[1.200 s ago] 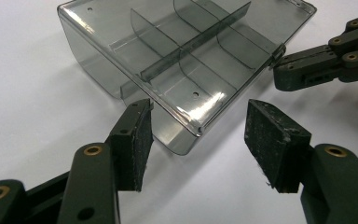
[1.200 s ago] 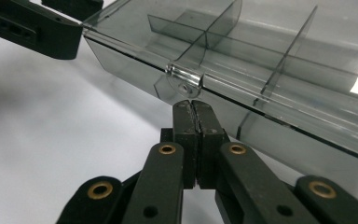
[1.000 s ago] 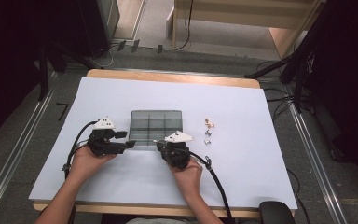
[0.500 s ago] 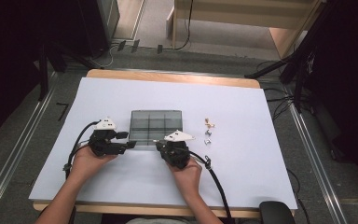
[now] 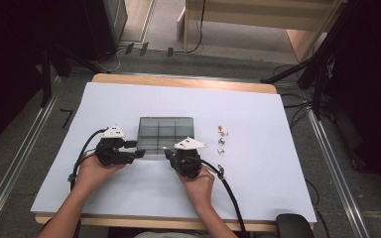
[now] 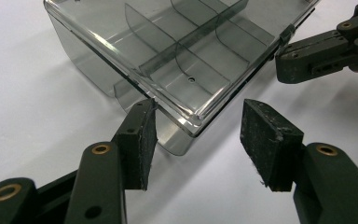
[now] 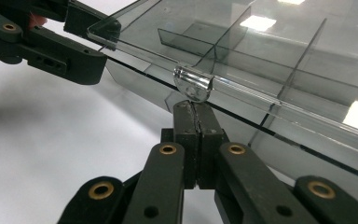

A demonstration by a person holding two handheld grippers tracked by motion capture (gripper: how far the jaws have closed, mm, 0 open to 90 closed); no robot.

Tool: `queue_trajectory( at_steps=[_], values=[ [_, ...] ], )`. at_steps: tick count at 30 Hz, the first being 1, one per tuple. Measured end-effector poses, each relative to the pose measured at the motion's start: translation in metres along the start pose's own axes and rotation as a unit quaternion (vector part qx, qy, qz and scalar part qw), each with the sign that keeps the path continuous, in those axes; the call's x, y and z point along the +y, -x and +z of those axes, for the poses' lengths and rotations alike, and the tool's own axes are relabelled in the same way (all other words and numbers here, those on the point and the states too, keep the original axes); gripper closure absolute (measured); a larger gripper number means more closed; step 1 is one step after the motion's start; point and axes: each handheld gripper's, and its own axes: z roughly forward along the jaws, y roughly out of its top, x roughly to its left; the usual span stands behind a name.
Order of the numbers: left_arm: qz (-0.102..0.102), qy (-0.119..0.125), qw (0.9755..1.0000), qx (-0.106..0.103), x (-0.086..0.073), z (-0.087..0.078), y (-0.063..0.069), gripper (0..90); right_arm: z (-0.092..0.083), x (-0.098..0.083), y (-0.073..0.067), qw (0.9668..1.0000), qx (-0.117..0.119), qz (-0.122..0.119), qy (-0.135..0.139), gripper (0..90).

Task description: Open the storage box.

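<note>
Box: smoky compartment box (image 5: pixel 165 135) mid-sheet, lid down | Left gripper (image 6: pixel 196 135) — level, half-open, jaws closing, straddling box corner | Right gripper (image 7: pixel 196 112) — closed empty, tips under lid latch (image 7: pixel 193 84)

The sheet (image 5: pixel 258 163) on the table is evenly and brightly lit from above, while the room beyond it falls off into near black at the left and right. Shadows beside the box (image 5: pixel 166 134) are soft and short. In the right gripper view, white glare patches sit on the box lid (image 7: pixel 261 23). Both gripper views are sharp close up; the high view is soft and grainy.
</note>
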Motion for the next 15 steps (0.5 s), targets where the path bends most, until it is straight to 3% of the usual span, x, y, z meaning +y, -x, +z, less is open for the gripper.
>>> queue_trajectory(
  at_steps=[15],
  values=[
    [-0.002, 0.01, 0.9997, 0.022, 0.0038, 0.0026, -0.0004, 52.6, -0.0045, 0.0086, 0.0003, 1.0, 0.005, -0.003, -0.004, 90.0]
  ],
)
